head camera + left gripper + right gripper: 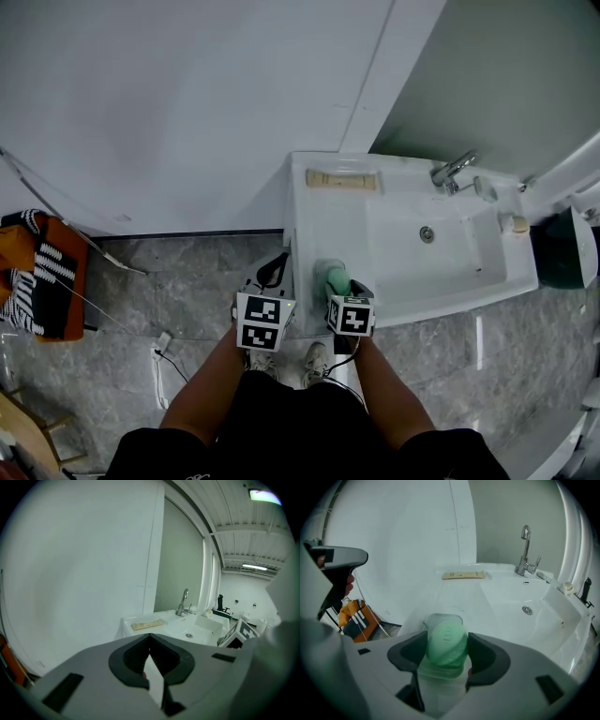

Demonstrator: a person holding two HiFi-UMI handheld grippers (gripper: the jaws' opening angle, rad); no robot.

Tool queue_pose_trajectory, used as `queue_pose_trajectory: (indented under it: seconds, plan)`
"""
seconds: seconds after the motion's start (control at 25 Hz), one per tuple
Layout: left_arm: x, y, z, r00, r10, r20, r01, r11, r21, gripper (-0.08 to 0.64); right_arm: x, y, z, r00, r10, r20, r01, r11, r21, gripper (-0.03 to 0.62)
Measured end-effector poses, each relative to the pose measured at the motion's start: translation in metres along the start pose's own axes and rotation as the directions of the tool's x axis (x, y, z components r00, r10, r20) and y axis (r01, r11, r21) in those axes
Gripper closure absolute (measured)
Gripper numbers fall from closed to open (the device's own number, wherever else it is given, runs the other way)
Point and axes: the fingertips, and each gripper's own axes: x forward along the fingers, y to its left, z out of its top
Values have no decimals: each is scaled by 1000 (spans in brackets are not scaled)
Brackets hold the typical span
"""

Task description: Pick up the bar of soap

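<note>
— Where was the soap against the jaws?

— I saw the green oval bar of soap exactly between the two jaws of the right gripper. The jaws pressed on its two long sides, so this gripper was grasping it.

— What was under it?

— It lay in a clear plastic soap dish, whose rim showed beyond the jaws. This was at the front left corner of the white ceramic sink.

— And the other gripper?

— The left gripper was just beside the right one, its jaws clenched together with nothing between. On the sink's back ledge lay a flat tan packet, well apart from the chrome tap.
</note>
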Motion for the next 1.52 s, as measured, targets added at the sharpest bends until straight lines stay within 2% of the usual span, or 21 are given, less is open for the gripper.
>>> queue_pose_trajectory:
  seconds: [0.24, 0.48, 0.68, 0.8, 1.2, 1.52]
  plan:
    - [-2, 0, -3, 1000, -2, -6, 2, 1000, 0, 561, -4, 2, 2, 1000, 0, 18, 0, 1000, -2, 307]
    - [-3, -2, -6, 1000, -5, -8, 5, 1000, -2, 561, -8, 2, 2, 1000, 18, 23, -19, 998, 52, 308]
    - [-3, -3, -6, 1000, -8, -9, 8, 1000, -4, 561, -13, 4, 8, 999, 7, 49, -6, 1000, -25, 308]
    - [-2, -4, -6, 1000, -11, -9, 11, 1000, -3, 561, -18, 7, 9, 998, 22, 52, -21, 999, -30, 308]
    - [0, -13, -9, 1000, -27, -13, 27, 1000, 0, 561, -32, 6, 8, 998, 41, 55, -42, 999, 18, 310]
    - [-1, -16, -9, 999, -36, -13, 36, 999, 0, 561, -48, 6, 26, 993, 77, 90, -88, 989, 115, 313]
